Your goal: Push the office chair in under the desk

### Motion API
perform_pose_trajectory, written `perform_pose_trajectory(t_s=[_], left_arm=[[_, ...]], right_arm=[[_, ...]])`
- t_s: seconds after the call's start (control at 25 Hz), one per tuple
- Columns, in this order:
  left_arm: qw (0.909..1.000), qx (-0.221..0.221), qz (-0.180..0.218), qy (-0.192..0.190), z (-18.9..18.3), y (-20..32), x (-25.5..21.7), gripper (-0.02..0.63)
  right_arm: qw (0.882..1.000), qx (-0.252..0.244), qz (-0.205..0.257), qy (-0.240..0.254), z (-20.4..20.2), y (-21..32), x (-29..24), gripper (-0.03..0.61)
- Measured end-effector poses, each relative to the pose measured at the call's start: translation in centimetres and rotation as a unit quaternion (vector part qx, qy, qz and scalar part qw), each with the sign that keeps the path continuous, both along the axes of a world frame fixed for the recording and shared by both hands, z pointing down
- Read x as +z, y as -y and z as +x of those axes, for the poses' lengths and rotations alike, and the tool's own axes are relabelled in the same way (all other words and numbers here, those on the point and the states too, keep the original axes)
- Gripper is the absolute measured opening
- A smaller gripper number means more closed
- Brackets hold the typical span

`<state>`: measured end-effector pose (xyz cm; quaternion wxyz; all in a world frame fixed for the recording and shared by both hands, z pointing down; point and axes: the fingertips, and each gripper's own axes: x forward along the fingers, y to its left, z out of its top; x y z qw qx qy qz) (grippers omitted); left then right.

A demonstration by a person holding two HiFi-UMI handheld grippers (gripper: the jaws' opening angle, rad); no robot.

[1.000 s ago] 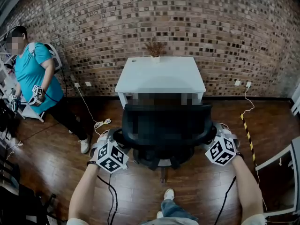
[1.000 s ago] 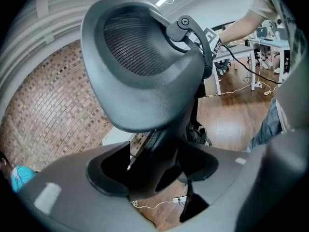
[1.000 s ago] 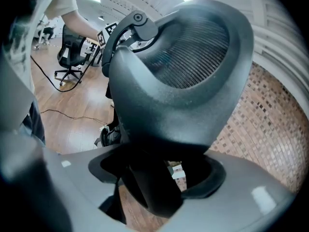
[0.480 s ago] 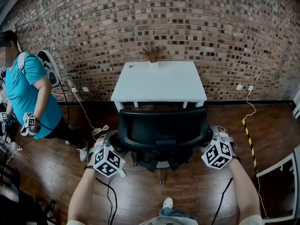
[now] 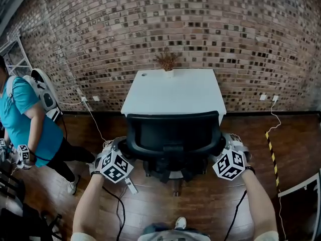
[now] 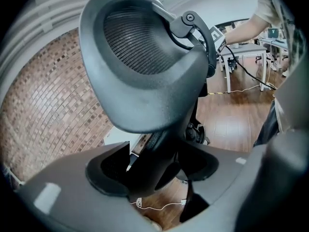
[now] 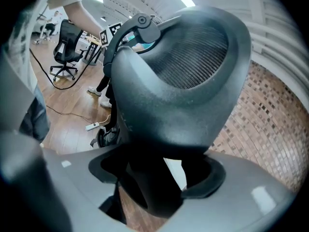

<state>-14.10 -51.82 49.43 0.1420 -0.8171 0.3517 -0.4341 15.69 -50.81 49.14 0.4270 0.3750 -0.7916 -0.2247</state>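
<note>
So you're holding the office chair (image 5: 173, 134) by both arms. The left tool (image 5: 119, 147) is clamping the stem under the left armrest (image 6: 145, 86), and the right tool (image 5: 226, 144) is doing the same on the right armrest (image 7: 178, 95). Both tools are standing fairly wide because the stems are chunky, and the stems are filling the gap, so that's a grip, not open air.

The chair is sitting square in front of the white desk (image 5: 173, 92), with the top of the backrest lining up at the desk's near edge in the head view. The seat is hidden under the backrest, so I can't say how far under it's reaching.

I'd say you're in the middle of the push, and here's what I'm thinking matters:

- Go for equal pressure on both sides. Castors love to swerve, and one hand leading is going to swing the chair into a desk leg.
- The chair is looking centred on the desk right now, so aim straight at the brick wall (image 5: 165, 29).
- Armrest height is the real question. If they're not clearing the desk edge, stop there instead of forcing it.
- The castor base (image 5: 174, 177) is sitting close to your feet, so take small steps.
- Push low and level; pressing down on the arms risks tilting the chair.
</note>
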Motion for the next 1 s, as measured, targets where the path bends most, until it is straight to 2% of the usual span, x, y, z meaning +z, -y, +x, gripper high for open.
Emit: perform_pose_trajectory(t_s=[0.32, 0.68, 1.0], left_arm=[[0.9999, -0.004, -0.009, 0.007, 0.3, 3.7, -0.3, 0.341], [0.9999, -0.001, 0.009, 0.009, 0.0, 9.7, 0.4, 0.342], [0.9999, 0.007, 0.007, 0.006, -0.2, 15.3, 0.3, 0.342]], right_arm=[[1.0, 0.003, -0.001, 0.001, 0.3, 3.6, -0.3, 0.344], [1.0, 0.011, 0.008, -0.001, -0.1, 9.0, 0.4, 0.341], [1.0, 0.023, 0.009, -0.005, -0.2, 14.0, 0.2, 0.341]])
